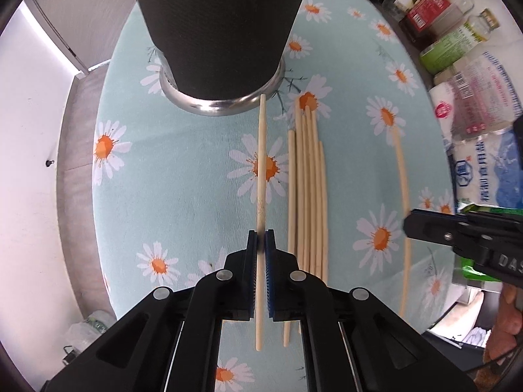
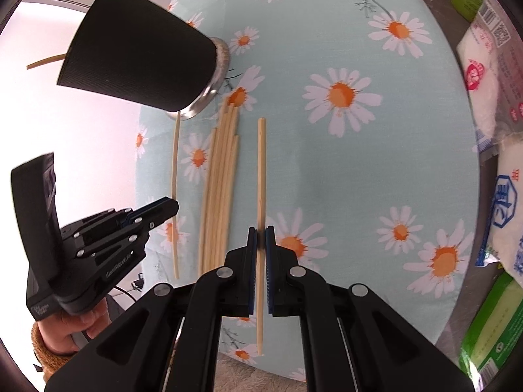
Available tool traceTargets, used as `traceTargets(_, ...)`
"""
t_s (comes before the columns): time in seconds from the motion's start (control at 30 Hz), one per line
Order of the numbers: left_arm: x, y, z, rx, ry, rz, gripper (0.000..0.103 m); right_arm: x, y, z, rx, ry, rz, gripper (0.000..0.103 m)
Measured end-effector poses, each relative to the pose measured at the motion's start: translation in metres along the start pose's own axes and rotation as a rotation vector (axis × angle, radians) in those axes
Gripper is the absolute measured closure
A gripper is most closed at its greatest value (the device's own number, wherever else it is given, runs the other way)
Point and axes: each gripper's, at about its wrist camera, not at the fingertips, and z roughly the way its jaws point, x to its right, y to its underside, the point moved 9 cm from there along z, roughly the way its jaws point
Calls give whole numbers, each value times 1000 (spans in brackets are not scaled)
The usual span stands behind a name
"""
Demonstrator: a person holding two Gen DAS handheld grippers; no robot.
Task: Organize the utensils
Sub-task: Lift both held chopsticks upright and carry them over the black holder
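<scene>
Two chopsticks are clenched, one per hand-held gripper (image 1: 261, 240) (image 2: 261, 238), beside one black holder (image 1: 222, 32) and seven loose chopsticks (image 1: 307, 189).

A cup (image 1: 219, 32) is standing at the far end of the bench (image 1: 183, 170). A bundle of chopsticks (image 1: 309, 192) is lying before it (single chopsticks (image 1: 261, 163) flanking either side), with bottles (image 1: 438, 9) lining the right edge.

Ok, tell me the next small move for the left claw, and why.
Probably lift it toward the mouth of the black holder. The left claw is shut on one chopstick, whose tip lies by the holder's steel base, and chopsticks already stick out of the holder's top in the right wrist view.
</scene>
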Motion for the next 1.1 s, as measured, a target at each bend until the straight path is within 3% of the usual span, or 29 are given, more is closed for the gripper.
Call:
traceTargets(0.37, 1, 23, -68, 194, 165, 37, 99, -44, 4, -20, 86, -154, -50, 97)
traceTargets(0.6, -1, 34, -106, 308, 223, 73, 99, -75, 5, -37, 163, -225, -80, 97)
traceTargets(1.1, -24, -5, -185, 612, 341, 93, 99, -145, -19, -107, 418, -303, -289, 97)
